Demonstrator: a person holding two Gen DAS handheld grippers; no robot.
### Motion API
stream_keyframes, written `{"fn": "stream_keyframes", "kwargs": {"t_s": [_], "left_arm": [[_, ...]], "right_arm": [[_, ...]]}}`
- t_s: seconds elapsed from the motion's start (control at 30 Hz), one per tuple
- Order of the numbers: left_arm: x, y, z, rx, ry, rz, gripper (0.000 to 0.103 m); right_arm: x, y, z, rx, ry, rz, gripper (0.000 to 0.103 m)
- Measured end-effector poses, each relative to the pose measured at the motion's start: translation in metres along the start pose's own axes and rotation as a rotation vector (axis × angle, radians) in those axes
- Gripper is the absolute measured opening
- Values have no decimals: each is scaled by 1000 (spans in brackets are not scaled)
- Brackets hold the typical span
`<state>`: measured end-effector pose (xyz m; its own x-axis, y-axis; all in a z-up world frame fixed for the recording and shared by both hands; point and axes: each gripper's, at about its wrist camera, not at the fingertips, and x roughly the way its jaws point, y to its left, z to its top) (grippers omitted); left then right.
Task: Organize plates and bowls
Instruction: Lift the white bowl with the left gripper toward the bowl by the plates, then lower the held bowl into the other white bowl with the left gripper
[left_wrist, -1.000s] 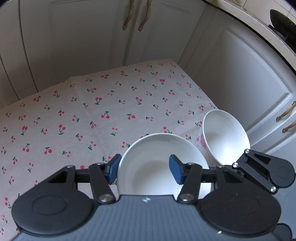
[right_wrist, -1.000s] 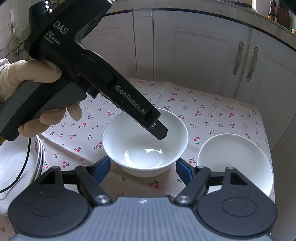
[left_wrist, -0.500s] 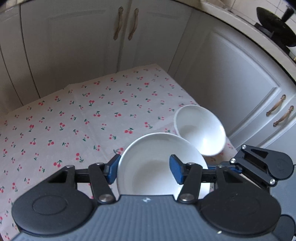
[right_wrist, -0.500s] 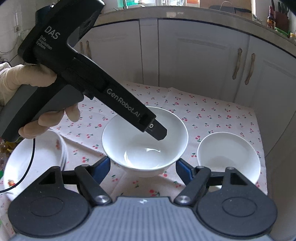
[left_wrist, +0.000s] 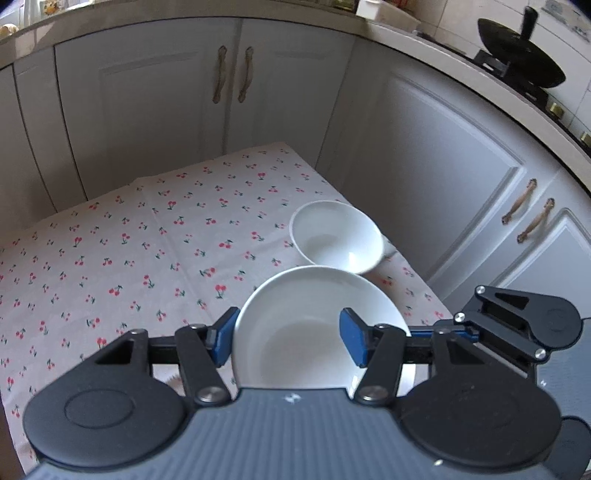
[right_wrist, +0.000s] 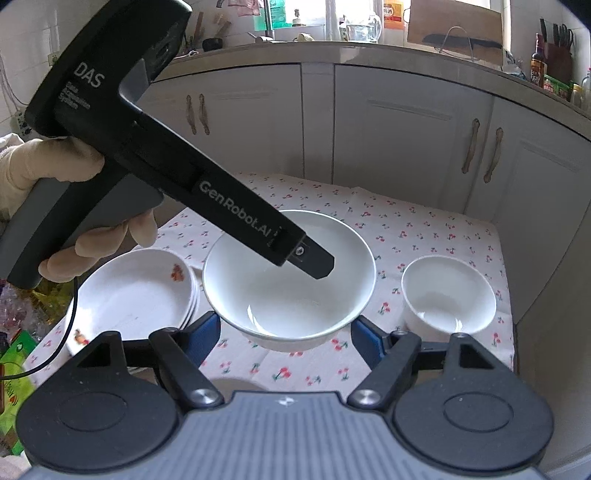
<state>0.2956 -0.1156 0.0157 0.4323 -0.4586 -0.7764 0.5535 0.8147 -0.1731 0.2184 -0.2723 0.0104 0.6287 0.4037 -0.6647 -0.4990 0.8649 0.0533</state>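
Cabinets (left_wrist: 155, 110): white doors fill the upper half of both views.

Cloth (left_wrist: 110, 258): one, cherry-printed, covering the table across the middle of each view.

Grippers: two.
- Left gripper (left_wrist: 290, 332), held by a gloved hand (right_wrist: 55, 173) at the left edge of the right wrist view. Its fingers (left_wrist: 225, 334) are spread. One sits outside the bowl's rim and the other is inside the bowl.
- Right gripper (right_wrist: 288, 332), at lower centre. Its fingers (right_wrist: 207, 328) are set wide, one against each flank of the bowl, clamping it.

Plates (right_wrist: 136, 291): one stack at centre left of the right wrist view. It is white, with small red-orange motifs on the top plate. The exact count cannot be read.

Bowls: two, both plain glossy white.
- Bowl (right_wrist: 288, 295): the larger, round and deep. It is at frame centre, raised above the cloth between the right gripper's fingers.
- Small bowl (right_wrist: 448, 295): it stands on the cloth at centre right, near the table edge and apart from the bowl.
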Motion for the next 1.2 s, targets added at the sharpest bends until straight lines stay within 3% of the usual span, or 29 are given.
{"fn": "stream_keyframes", "kwargs": {"t_s": [0.6, 1.2], "left_arm": [[-25, -45, -55, 16, -4, -5, 58], [-1, -54, -92, 14, 59, 5, 61]], "right_arm": [[-48, 33, -45, 14, 24, 1, 82], [-42, 41, -75, 16, 92, 13, 82]]}}
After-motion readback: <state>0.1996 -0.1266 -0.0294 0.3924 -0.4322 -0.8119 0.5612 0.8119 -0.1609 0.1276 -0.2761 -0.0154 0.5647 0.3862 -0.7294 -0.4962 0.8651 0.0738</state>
